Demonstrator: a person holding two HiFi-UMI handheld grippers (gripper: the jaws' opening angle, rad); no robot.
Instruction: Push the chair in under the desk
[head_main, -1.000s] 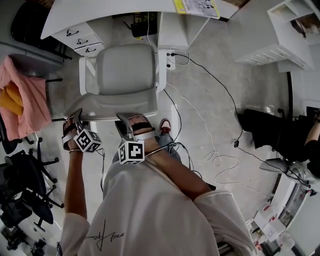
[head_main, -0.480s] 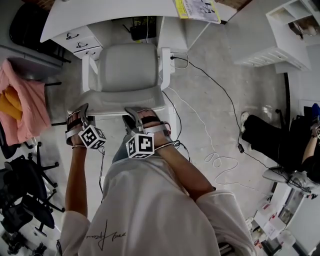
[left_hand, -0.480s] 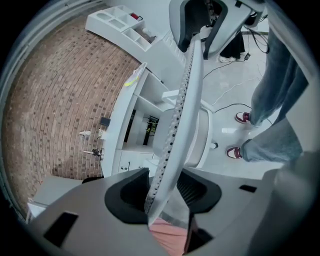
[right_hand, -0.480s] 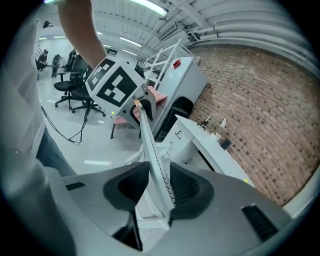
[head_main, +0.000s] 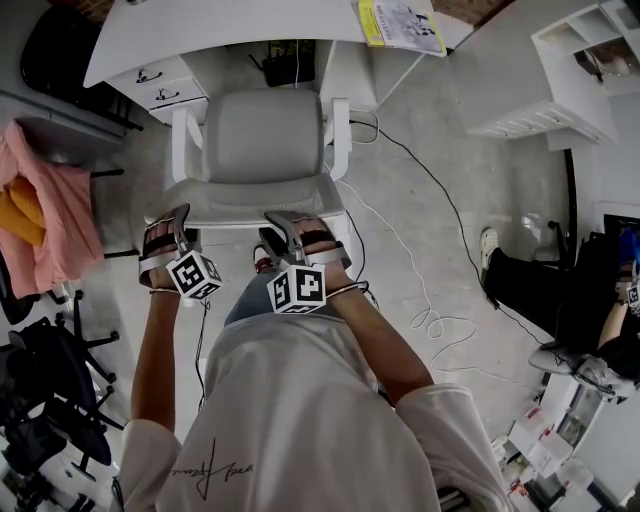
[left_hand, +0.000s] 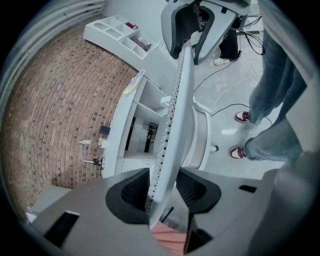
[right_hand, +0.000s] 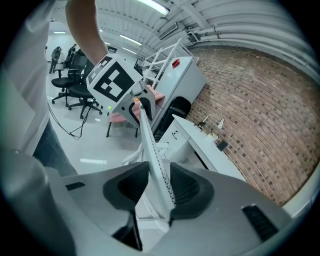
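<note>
A white chair with a grey seat faces the white desk, its front reaching under the desk's edge. The person stands behind it. My left gripper straddles the top rim of the chair's backrest near its left end. Its jaws have just been closing, and the rim sits wedged between the pads. My right gripper is shut on the same rim near its right end, and the thin perforated edge fills the gap between its pads.
A drawer unit stands under the desk's left part, a black box behind the chair. Cables trail over the floor at right. A pink cloth hangs at left, above black office chairs. White shelves stand top right.
The chair has rolled toward the desk, its front now closer under the desk edge. Both grippers and the person followed it forward, still on the backrest rim.
</note>
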